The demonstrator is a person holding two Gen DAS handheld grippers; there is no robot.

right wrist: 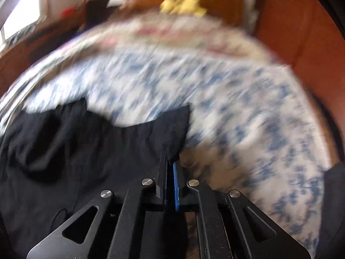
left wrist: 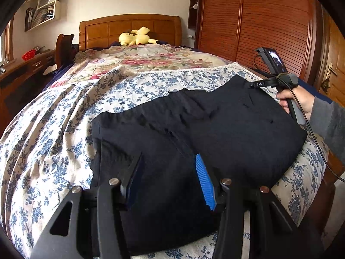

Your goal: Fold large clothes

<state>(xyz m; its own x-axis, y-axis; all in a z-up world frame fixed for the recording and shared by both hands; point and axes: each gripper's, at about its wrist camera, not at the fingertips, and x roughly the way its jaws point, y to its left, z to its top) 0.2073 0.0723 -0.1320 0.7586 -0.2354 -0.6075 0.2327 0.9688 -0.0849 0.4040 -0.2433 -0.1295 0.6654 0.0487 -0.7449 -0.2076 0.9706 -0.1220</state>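
The dark garment (left wrist: 194, 129) lay spread on the blue-floral bedspread (left wrist: 54, 129), filling the lower centre of the left wrist frame. The left gripper (left wrist: 170, 168) stood at the bottom centre with its fingers (left wrist: 204, 181) parted over the cloth — nothing was pinched between them. In the blurred right wrist frame the right gripper (right wrist: 170, 164), at lower centre, had its fingers (right wrist: 176, 185) closed on the garment's right-hand edge — fabric ran into the narrow gap.
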